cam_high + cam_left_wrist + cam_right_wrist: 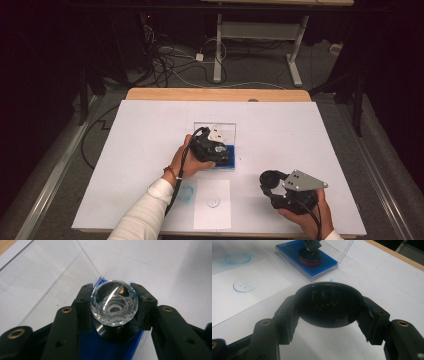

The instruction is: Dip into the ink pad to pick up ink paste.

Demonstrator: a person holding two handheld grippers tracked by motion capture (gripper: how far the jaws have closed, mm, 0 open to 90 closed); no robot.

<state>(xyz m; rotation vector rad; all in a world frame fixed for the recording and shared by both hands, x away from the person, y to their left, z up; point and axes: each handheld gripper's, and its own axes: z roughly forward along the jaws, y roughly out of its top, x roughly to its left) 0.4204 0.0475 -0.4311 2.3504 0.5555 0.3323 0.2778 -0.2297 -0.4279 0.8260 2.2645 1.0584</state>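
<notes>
My left gripper (pixel 113 308) is clamped on the clear faceted knob (pixel 114 304) of a stamp, one jaw on each flank, at the centre of the left gripper view. Below the knob, the stamp's black base (pixel 117 333) sits on the blue ink pad (pixel 91 346), inside the clear hinged case (pixel 215 131) at the middle of the high view. In the right gripper view the same stamp stands at the top centre, on the pad.

My right gripper (pixel 328 306) holds the black round cap (pixel 329 304) across its width, hollow side toward the camera, at the lower right of the high view, above the white table cover (pixel 300 130).

Judgement on handling: the knob looks hard, smooth and glossy, so likely slippery; the facets give the pads some flat bearing, and the widest girth is the right place to grip. The stamp appears light and rigid. The cap is thin-walled plastic, light, and could flex or pop out if squeezed off-centre; gripping across the rim suits it.

A white sheet (pixel 212 202) with a blue round imprint (pixel 213 202) lies at the lower centre of the high view, a fainter blue ring (pixel 185 193) just left of it on the cover.
</notes>
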